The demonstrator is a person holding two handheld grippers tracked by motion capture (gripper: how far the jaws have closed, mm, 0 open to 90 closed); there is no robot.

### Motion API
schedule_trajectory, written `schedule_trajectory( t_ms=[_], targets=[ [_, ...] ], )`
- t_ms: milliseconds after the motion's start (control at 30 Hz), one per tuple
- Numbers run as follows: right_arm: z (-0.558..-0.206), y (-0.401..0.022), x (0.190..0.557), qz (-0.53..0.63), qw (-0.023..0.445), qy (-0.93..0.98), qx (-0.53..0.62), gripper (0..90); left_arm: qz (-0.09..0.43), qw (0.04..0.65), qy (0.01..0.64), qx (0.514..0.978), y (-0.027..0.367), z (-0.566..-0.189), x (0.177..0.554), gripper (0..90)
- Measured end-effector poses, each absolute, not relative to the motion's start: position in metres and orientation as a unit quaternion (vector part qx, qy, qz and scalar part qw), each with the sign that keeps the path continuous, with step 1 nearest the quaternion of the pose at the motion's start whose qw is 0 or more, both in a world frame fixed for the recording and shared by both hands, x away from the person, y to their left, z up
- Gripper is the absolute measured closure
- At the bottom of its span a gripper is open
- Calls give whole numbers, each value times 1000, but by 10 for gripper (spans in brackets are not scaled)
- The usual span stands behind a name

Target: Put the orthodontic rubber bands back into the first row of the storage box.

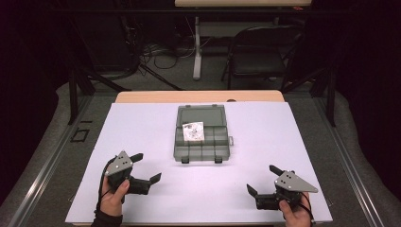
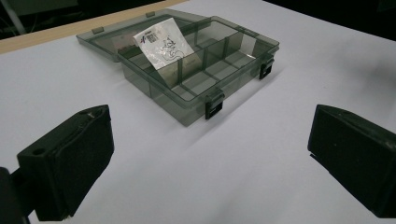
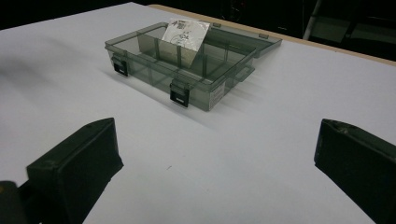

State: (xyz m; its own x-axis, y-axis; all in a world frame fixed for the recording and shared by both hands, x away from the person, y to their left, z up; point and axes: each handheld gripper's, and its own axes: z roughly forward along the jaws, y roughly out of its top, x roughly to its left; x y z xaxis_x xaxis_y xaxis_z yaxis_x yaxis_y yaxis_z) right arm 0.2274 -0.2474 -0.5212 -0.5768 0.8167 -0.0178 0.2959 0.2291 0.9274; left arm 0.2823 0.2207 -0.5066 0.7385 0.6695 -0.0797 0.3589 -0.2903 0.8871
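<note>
smoky translucent plastic organizer box (image 1: 200,135), rectangular, lid open flat behind, divided compartments, two black latches in front. small clear packet (image 1: 193,130) leans inside. matte white sheet (image 1: 142,123) over wood table (image 1: 198,96), dark room, folding chair behind. left gripper (image 1: 144,166) and right gripper (image 1: 265,180) near front edge, box between and beyond them, jaws spread, holding nothing.

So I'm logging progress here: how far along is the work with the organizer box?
Done: the organizer box lies open, lid flat behind, a small packet leaning in a compartment. In hand: nothing; the left claw and right claw are open, well short of the box. Left: apparently everything with the packet and lid.
</note>
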Motion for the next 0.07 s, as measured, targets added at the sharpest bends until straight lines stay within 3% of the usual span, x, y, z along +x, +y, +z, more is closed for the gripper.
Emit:
schedule_trajectory(
  t_ms=[67],
  targets=[
    [-522, -248, 228, 490, 262, 741, 377, 0, 155, 501, 327, 786, 221, -507, 283, 7]
  ],
)
